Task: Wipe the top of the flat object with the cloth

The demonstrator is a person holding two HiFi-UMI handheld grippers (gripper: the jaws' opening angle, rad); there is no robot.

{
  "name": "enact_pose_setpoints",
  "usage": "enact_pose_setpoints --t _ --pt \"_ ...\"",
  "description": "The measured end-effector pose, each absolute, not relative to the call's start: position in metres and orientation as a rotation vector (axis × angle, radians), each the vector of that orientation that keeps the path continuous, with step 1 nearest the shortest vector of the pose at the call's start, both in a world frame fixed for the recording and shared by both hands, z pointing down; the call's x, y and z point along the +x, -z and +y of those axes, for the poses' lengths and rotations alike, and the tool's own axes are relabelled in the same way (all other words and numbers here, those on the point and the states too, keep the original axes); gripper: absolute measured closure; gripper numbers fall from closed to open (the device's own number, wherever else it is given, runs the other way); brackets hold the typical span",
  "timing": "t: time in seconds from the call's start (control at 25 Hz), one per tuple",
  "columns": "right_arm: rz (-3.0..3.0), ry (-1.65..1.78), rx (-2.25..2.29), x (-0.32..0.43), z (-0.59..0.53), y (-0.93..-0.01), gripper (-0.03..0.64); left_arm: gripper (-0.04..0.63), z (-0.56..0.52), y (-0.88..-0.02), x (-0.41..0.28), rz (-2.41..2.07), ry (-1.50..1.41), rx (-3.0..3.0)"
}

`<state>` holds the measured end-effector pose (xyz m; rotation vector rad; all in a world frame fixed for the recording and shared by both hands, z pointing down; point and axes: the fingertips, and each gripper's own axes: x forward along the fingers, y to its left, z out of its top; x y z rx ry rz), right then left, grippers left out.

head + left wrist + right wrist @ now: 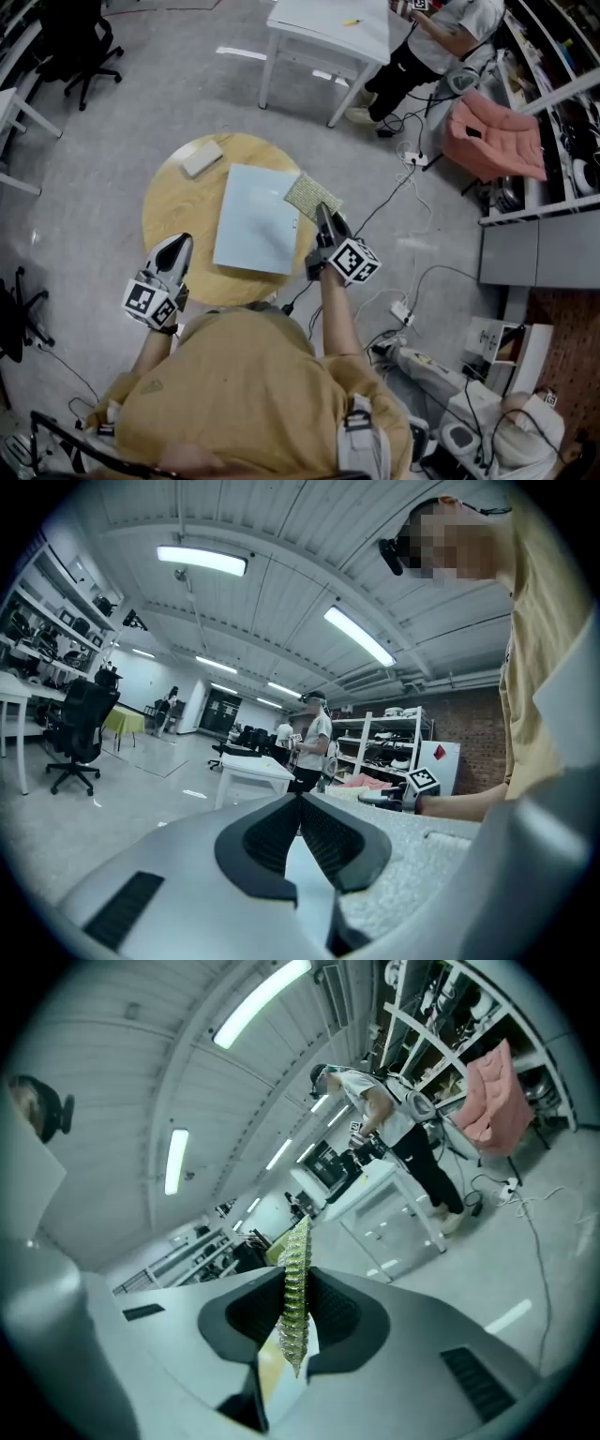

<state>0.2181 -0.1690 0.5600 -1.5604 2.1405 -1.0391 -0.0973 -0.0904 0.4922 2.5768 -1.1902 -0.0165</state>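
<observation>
Table, round, wooden: carries the pale flat panel. Cloth, green, on the panel's far right corner, pinched by my right gripper. Left gripper: jaws pressed together, empty. Wipe seemingly starting; next I'd drag the cloth flat across the panel.

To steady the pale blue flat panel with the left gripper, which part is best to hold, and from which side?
Probably its near left corner, nearest the left gripper, from the left: the panel lies flat on the round table, so only an edge can be pinched; the right gripper holds the cloth at the far right corner.
</observation>
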Motion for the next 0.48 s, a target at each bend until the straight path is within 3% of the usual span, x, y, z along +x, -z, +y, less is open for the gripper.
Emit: enact_pose_setpoints --t 0.28,0.48 --pt "2.224 0.976 -1.166 0.137 -0.154 -0.475 0.553 0.58 -0.081 -0.486 -0.11 -1.224 0.031 2.575" --pt "2.264 1.056 -0.994 0.072 -0.141 -0.483 0.553 0.58 -0.076 -0.484 -0.115 -1.244 0.04 2.57"
